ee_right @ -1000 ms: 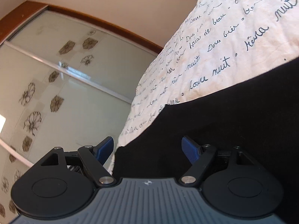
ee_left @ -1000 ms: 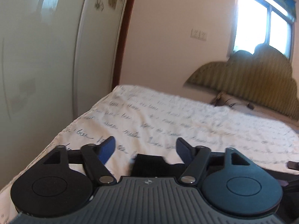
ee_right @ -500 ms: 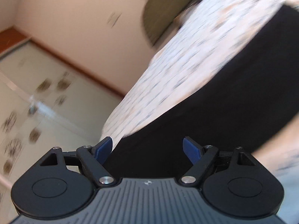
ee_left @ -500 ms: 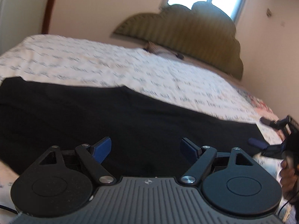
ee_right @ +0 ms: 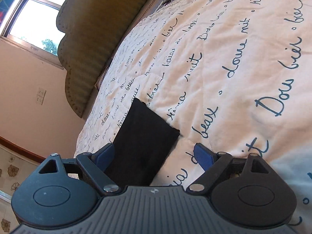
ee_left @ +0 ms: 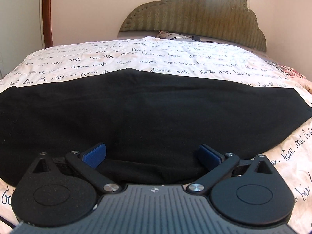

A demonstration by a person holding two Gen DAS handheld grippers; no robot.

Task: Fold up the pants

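Black pants [ee_left: 148, 113] lie spread flat across the white bedspread [ee_left: 136, 56] with blue script writing. My left gripper [ee_left: 153, 155] is open, low over the near edge of the pants, with the cloth bunched between its blue pads [ee_left: 94, 155]. In the right wrist view one end of the pants [ee_right: 144, 146] runs up between the fingers of my right gripper [ee_right: 155, 156], which is open and holds nothing. The bedspread [ee_right: 234, 68] fills that view, which is tilted.
A padded olive headboard [ee_left: 195, 11] stands at the far end of the bed, with a cable and small items [ee_left: 175, 36] at its foot. A wardrobe with a wooden frame [ee_left: 46, 13] is at the left. A window [ee_right: 33, 13] is above the headboard.
Both grippers swung round fast. The left view turned from the wardrobe and bed corner to the pants spread in front. The right view moved along the pants to one end. Both stay open.
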